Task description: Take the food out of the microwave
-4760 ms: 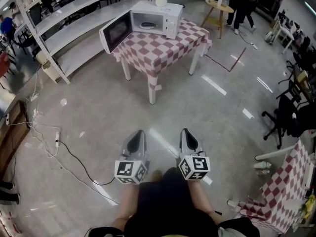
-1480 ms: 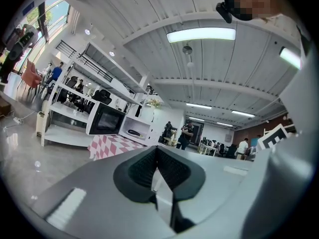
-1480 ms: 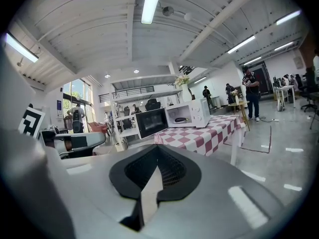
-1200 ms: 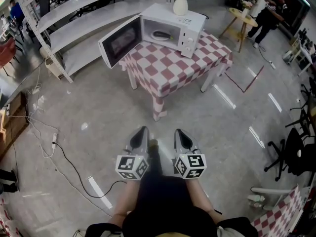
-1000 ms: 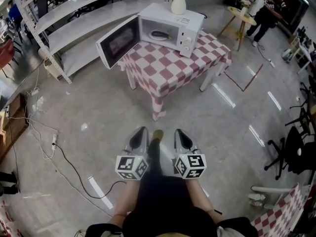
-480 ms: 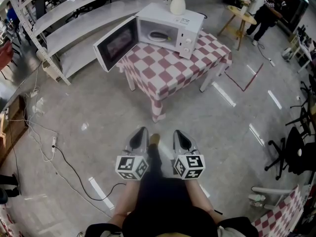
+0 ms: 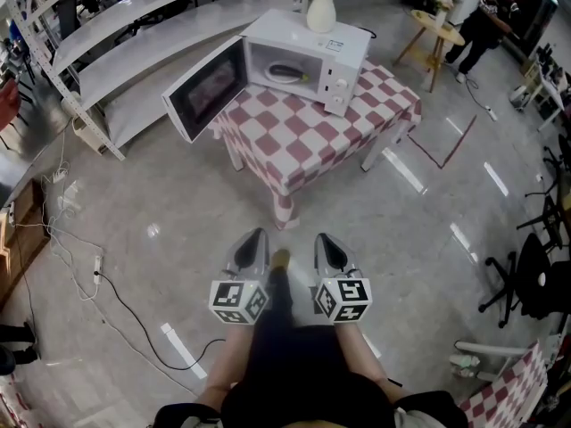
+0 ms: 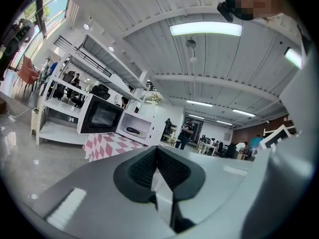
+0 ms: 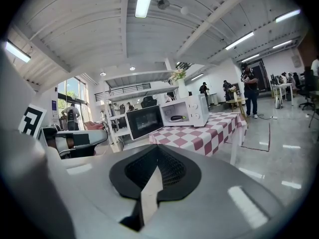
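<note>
Your left gripper (image 7: 253, 237) and right gripper (image 7: 324, 240) are pressed closed, empty; kept so, they'd shove the food (image 7: 287, 72) deeper into the microwave (image 7: 335, 50); its door (image 7: 203, 88) overhangs the table's (image 7: 308, 145) left edge; don't snag it.

On the table (image 7: 312, 141), toward its far end: microwave (image 7: 343, 56), door (image 7: 203, 89) swung open to the left and overhanging the table's left edge. Inside the cavity: plate of food (image 7: 290, 72). On top of the microwave: vase (image 7: 320, 12). Behind and left of the table: long shelving (image 7: 116, 47). Behind and right: small round table (image 7: 434, 25), a person (image 7: 482, 20) just beside it. Well in front of the table, over open floor: left gripper (image 7: 254, 236) and right gripper (image 7: 323, 239), side by side, apart, both pointing toward the table. Far right: office chair (image 7: 535, 283).
</note>
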Demonstrator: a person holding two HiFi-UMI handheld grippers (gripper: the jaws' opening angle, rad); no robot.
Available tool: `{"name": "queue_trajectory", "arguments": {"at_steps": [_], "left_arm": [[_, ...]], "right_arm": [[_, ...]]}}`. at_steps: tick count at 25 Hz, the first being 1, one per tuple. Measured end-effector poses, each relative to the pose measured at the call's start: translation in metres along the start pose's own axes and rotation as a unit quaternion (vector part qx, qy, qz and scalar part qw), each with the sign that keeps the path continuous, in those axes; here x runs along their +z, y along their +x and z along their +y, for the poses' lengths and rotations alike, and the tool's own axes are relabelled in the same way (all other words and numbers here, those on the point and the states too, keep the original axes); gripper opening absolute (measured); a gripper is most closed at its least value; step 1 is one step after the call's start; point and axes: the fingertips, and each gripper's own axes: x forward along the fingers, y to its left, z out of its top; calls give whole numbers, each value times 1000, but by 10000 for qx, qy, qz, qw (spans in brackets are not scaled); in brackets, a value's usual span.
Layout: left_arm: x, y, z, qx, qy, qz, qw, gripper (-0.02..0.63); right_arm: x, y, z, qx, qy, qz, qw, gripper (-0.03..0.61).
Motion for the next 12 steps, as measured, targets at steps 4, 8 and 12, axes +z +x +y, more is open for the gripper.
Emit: {"name": "queue_trajectory", "arguments": {"at_steps": [4, 8, 12], "left_arm": [[9, 20, 6, -42, 10, 5, 10000, 8], [18, 39, 15, -52, 8, 12, 10000, 8], [27, 56, 25, -66, 4, 32, 10000, 8]], "right_arm": [[10, 18, -4, -45, 16, -18, 10000, 0], [20, 38, -7, -48, 6, -2, 10000, 0], [31, 57, -9, -73, 1, -8, 10000, 0]]}}
